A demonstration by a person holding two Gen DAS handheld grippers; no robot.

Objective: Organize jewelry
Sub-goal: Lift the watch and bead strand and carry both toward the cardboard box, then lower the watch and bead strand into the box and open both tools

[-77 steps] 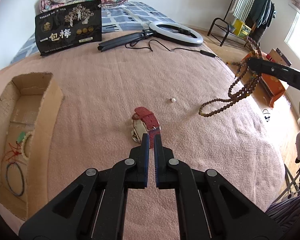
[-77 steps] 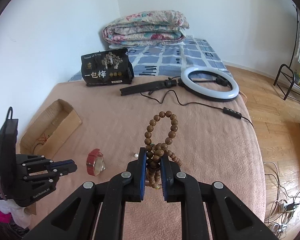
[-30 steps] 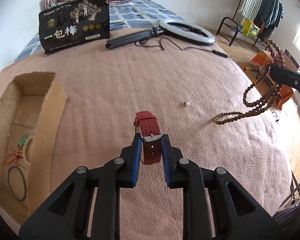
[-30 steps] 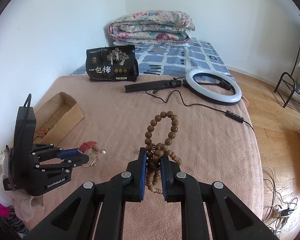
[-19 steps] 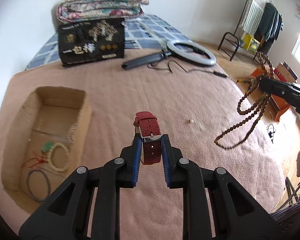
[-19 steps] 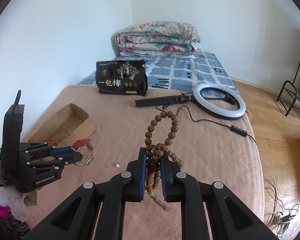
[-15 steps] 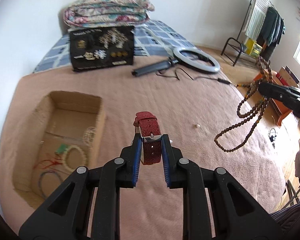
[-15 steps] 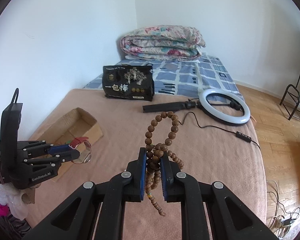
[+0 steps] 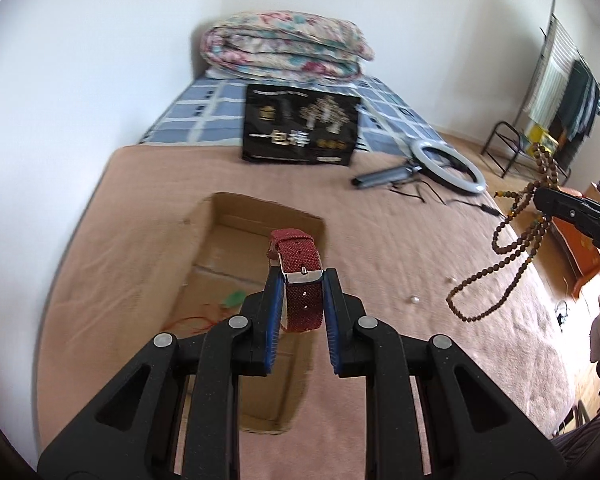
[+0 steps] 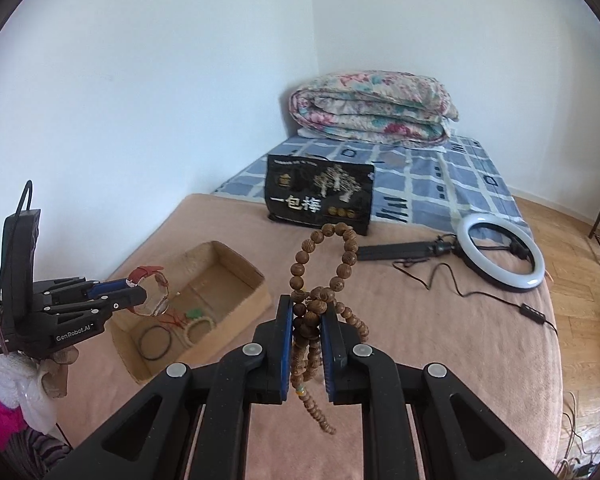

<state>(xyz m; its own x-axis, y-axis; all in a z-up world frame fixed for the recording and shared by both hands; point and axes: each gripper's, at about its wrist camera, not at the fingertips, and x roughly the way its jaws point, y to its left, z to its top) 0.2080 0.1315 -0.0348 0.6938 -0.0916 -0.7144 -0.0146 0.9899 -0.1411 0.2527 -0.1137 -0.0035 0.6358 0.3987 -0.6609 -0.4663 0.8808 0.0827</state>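
Note:
My left gripper (image 9: 301, 276) is shut on a red-strapped watch (image 9: 298, 268) and holds it in the air above the open cardboard box (image 9: 260, 220). In the right wrist view the left gripper (image 10: 140, 294) hangs over the box's (image 10: 240, 304) near-left end with the watch (image 10: 150, 288) in it. My right gripper (image 10: 306, 312) is shut on a string of brown wooden beads (image 10: 324, 276), held above the pink blanket; its loops dangle free (image 9: 512, 248). The box holds a black ring (image 10: 154, 342), a pale bead bracelet (image 10: 200, 328) and red cord.
A small pearl (image 9: 413, 299) lies on the pink blanket (image 9: 400, 240) right of the box. A black bag (image 10: 320, 200), a ring light (image 10: 500, 260) with its cable and a folded quilt (image 10: 372, 104) lie farther back. The wall runs along the left.
My left gripper has lifted the watch off the blanket and carried it left over the box. My right gripper has followed leftward with the beads, now fully off the blanket.

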